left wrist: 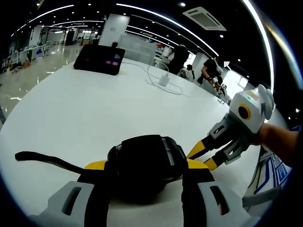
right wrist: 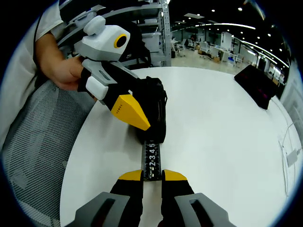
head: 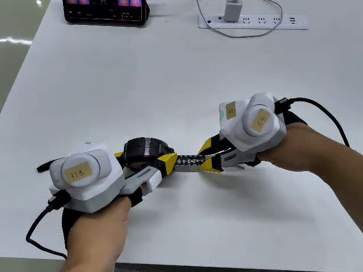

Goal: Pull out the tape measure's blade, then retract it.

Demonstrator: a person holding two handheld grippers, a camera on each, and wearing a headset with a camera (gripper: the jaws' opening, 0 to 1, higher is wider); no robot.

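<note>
A black tape measure [head: 144,152] lies on the white table [head: 170,90]. My left gripper [head: 144,164] is shut on its case [left wrist: 144,163], yellow fingertips on both sides. A short length of black blade [head: 188,162] with white numbers runs from the case to the right. My right gripper [head: 209,157] is shut on the blade's end [right wrist: 151,161], yellow tips pinching it. In the right gripper view the tape case [right wrist: 154,111] sits just beyond the blade, with the left gripper [right wrist: 128,111] clamped on it. A black wrist strap [left wrist: 45,160] trails left from the case.
A black device with a lit screen [head: 106,10] stands at the table's far left. A white power strip [head: 252,21] with a plugged charger and cable lies at the far right. A mesh chair [right wrist: 38,156] stands beside the table's edge.
</note>
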